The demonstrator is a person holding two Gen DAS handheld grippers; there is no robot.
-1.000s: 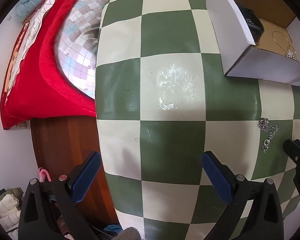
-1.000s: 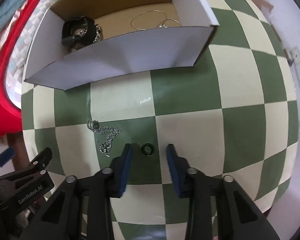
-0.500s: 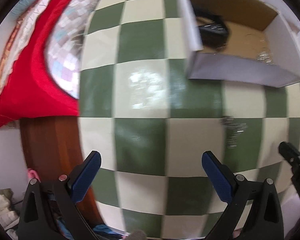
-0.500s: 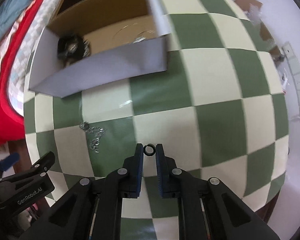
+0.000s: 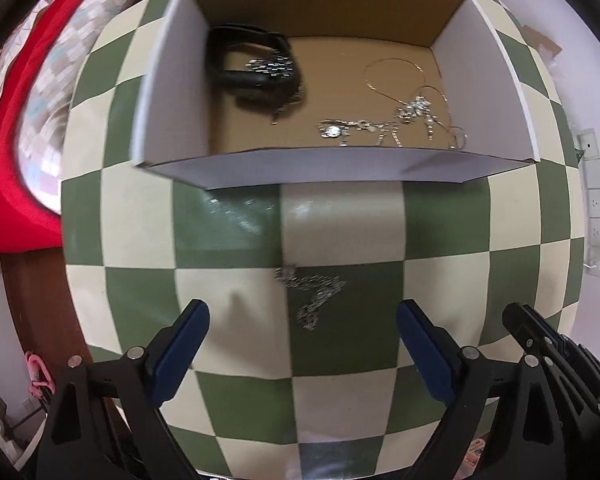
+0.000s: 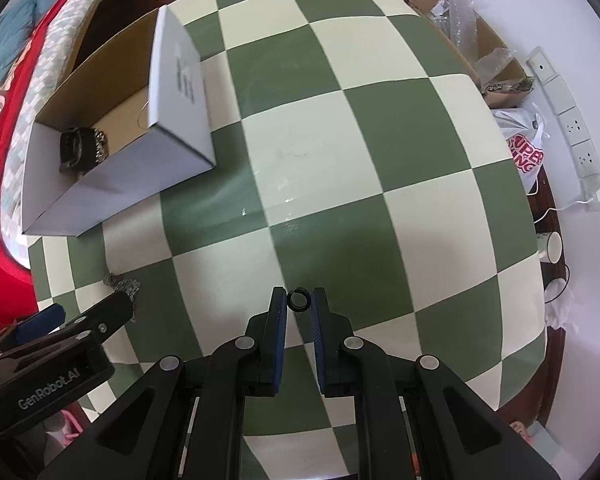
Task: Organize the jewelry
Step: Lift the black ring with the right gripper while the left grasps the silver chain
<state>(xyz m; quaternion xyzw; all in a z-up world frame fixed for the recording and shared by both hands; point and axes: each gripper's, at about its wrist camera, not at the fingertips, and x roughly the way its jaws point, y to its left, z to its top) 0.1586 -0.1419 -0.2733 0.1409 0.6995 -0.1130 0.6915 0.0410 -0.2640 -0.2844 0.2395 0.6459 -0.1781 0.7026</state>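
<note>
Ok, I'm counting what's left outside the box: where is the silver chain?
The silver chain lies loose on the checkered table, in front of the cardboard box and between the open left gripper fingers, untouched.

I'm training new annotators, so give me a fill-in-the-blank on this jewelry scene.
1. The right gripper is shut on a small black ____.
2. The silver chain lies on the ____ tablecloth.
3. The black watch sits inside the cardboard ____.
4. The left gripper is ____.

Answers: ring; checkered; box; open
</note>
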